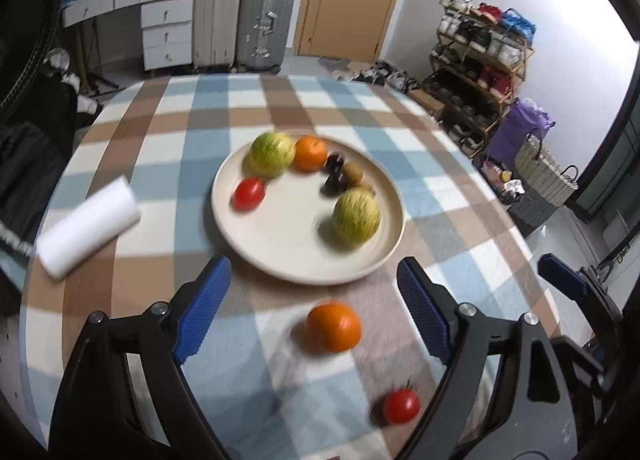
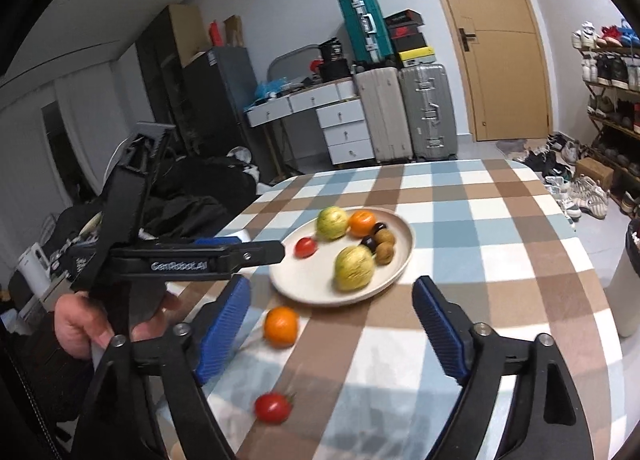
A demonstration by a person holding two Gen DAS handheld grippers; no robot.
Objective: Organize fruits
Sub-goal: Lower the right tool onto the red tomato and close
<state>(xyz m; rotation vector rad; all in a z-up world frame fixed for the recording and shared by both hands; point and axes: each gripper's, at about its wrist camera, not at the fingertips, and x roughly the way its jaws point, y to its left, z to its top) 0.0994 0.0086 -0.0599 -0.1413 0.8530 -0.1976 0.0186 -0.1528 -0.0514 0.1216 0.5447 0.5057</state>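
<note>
The table (image 1: 248, 99) with its checked cloth filled most of the view, and ahead of both pairs of fingers stood the wide cream plate (image 1: 280, 248). On the plate lay two green-yellow apples (image 1: 356, 217), one orange, one tomato, and some small brown and dark fruits that I could not name with certainty. Two fruits were not yet on it: the loose orange (image 1: 334, 326) lay on the cloth between the fingers of the left gripper (image 1: 316, 312) but touched neither of them, and the loose tomato (image 1: 401, 406) lay closer to the person, near the inner side of the right-hand finger. The left gripper was spread wide and held nothing; the right gripper (image 2: 332, 324) was also spread and empty, with the loose orange just beyond its left finger. A white roll (image 1: 86, 227) lay well to the left of the left fingers. From here, I think, the danger was rolling: round fruit on a cloth can escape if one finger touches it first, and a hard squeeze could burst the loose tomato.
</note>
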